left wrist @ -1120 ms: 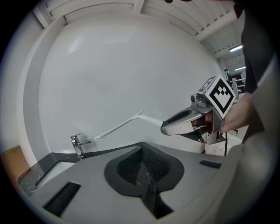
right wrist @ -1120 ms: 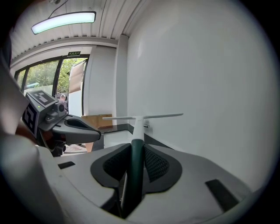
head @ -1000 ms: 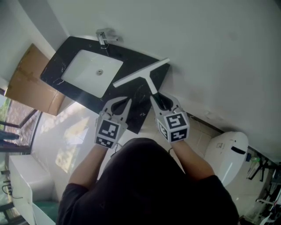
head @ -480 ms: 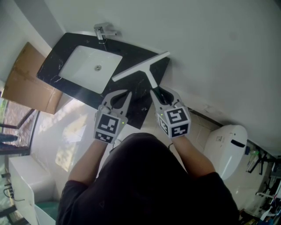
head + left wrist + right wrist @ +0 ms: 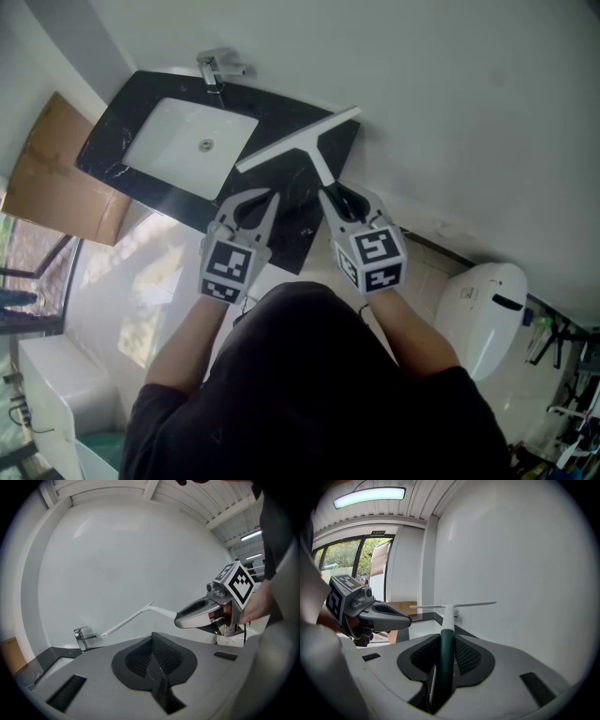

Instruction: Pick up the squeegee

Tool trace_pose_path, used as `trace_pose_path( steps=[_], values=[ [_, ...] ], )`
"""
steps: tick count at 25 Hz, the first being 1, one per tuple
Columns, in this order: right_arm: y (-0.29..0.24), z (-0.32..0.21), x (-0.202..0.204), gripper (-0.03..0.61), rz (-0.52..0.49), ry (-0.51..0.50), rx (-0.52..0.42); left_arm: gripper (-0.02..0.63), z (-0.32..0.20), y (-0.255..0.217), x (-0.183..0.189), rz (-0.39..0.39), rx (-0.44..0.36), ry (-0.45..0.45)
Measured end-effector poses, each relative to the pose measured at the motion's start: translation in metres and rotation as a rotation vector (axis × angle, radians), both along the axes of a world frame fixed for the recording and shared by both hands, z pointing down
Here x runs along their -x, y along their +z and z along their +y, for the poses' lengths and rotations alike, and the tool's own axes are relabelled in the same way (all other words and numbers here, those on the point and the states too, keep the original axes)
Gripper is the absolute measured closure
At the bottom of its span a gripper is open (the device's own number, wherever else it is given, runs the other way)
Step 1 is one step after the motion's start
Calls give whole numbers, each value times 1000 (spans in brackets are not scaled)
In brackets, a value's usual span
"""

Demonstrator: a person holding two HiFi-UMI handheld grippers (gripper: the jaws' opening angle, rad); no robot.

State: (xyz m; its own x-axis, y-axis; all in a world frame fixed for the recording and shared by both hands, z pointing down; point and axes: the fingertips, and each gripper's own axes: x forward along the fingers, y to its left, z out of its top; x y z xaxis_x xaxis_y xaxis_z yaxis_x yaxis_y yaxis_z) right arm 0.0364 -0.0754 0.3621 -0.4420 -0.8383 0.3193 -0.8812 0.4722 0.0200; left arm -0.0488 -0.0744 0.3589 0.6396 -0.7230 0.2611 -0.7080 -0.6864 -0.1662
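Note:
The squeegee (image 5: 309,145) is white with a dark green handle (image 5: 446,653), and its long blade (image 5: 454,605) is held up in the air in front of the white wall. My right gripper (image 5: 335,202) is shut on the handle, which runs straight out between its jaws. My left gripper (image 5: 254,206) hangs beside it to the left, shut with nothing between its jaws (image 5: 157,665). From the left gripper view the squeegee (image 5: 129,619) and the right gripper (image 5: 206,613) show at the right.
Below lies a black marble counter (image 5: 122,141) with a white sink (image 5: 192,136) and a chrome tap (image 5: 214,67). A brown cardboard sheet (image 5: 56,187) leans at the left. A white toilet (image 5: 483,314) stands at the right. The white wall (image 5: 450,112) is close ahead.
Both grippers and the squeegee have stayed almost where they were; the view has shifted slightly, nothing let go or taken.

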Motion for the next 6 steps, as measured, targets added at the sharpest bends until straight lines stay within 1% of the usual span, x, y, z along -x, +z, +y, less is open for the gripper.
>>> trace_pose_path(
  steps=[6],
  values=[
    [0,1,-3,477,7,3,-5,609,1,0,-1,-2,1,0]
  ],
)
